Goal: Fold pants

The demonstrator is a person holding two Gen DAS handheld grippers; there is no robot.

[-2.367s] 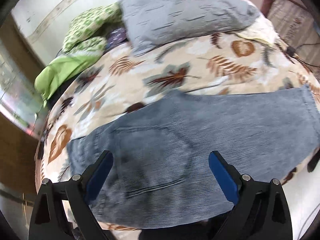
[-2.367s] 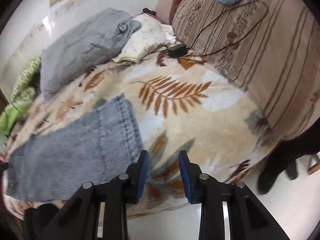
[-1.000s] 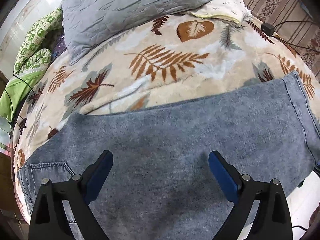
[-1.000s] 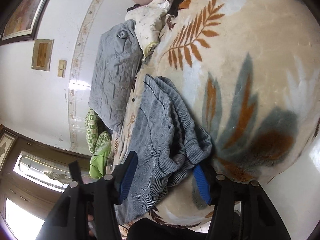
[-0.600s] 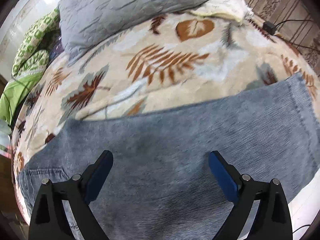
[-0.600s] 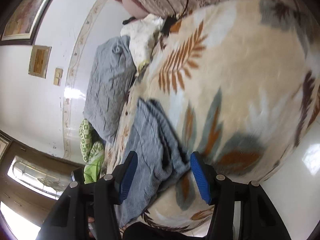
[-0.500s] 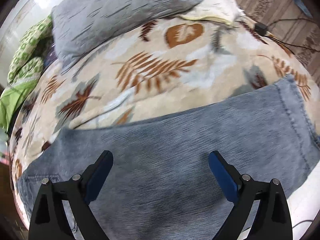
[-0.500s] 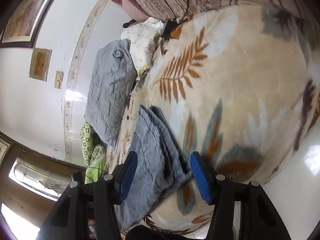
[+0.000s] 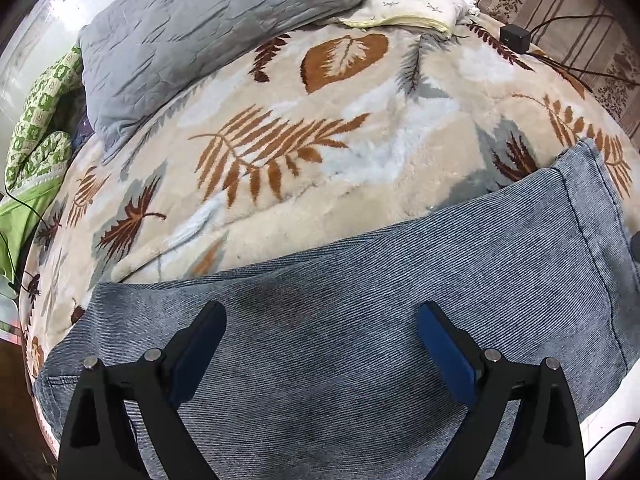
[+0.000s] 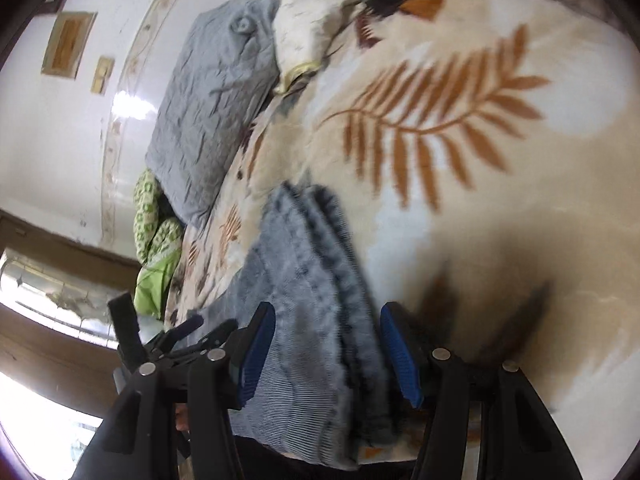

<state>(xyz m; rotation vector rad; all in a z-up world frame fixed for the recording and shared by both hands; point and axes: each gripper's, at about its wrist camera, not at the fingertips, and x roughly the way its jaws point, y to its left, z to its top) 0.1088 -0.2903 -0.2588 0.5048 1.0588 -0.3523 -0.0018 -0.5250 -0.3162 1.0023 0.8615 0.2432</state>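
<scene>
Denim: one pair of grey-blue pants (image 9: 360, 320), finely ribbed, lying flat along the near edge of the bed, waist end at left, hemmed leg end at right; in the right wrist view the leg end (image 10: 316, 300) shows stacked, stitched hem layers.
Green cloth: two patterned rolls (image 9: 36, 132) at the far left edge, a plain lime piece below them.
Grey pillow: one (image 9: 208, 28), quilted and wrinkled, at the bed's far left.
Blanket: one (image 9: 360, 152), plush cream fleece printed with rust ferns and grey-brown leaves, covering the bed.
Cream pillow: one (image 9: 412, 4), yellow-piped, sprigged, beside the grey one.
Adapter: one black block (image 9: 514, 34) with cords, at the far right.
Left gripper: (image 9: 320, 344) black arms, blue pads; jaws wide apart over the mid-leg, nothing between them.
Right gripper: (image 10: 328, 352) jaws about half apart, straddling the leg end; the blur hides whether the pads touch the fabric.
</scene>
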